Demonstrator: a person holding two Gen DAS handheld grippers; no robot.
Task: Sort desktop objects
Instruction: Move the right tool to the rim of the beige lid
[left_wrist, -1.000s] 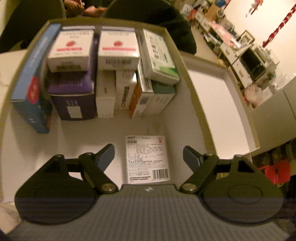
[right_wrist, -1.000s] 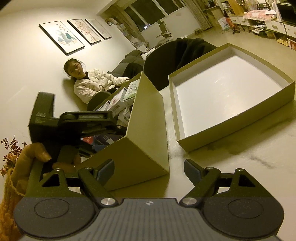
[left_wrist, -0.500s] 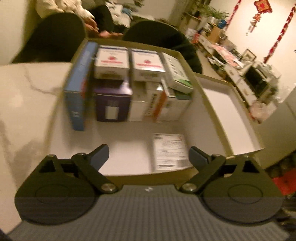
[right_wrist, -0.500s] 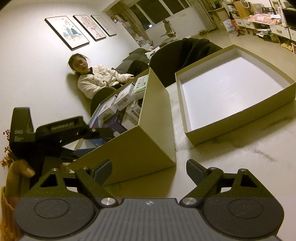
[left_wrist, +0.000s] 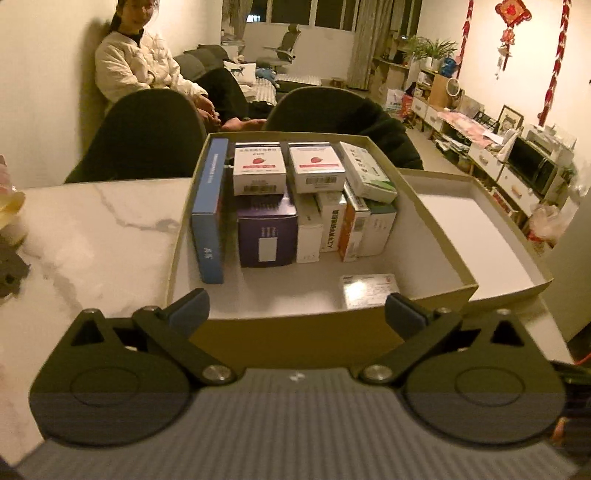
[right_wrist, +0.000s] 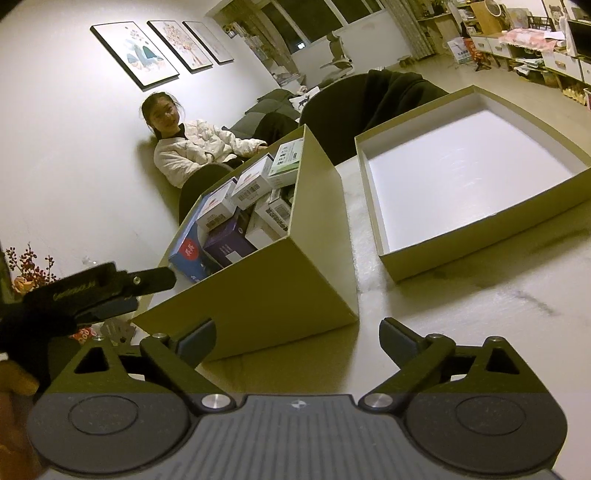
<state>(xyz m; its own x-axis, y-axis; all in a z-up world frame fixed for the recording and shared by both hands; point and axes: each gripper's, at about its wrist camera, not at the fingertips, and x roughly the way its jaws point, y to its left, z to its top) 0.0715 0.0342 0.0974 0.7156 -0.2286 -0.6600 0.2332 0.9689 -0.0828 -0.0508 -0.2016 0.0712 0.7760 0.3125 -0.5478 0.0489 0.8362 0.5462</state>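
Pulled back from inside the cardboard box (left_wrist: 325, 343), the left gripper (left_wrist: 295, 314) now sits just outside its near wall, jaws opening, nothing between them. Medicine packs (left_wrist: 295, 192) stand in the box's far half; one flat pack (left_wrist: 369, 290) lies near its front wall.

Right view: the right gripper (right_wrist: 297, 338) hovers beside the box's corner, jaws opening on nothing; the lid (right_wrist: 480, 236) lies right of the box.

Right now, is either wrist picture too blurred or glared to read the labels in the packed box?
Left wrist view: warm, dim light; the strawberry boxes are sharp, but glare washes out the flat leaflet on the box floor, and the fisheye bows the box rim. Right wrist view: sharp barcodes, though the box's near wall hides most labels.
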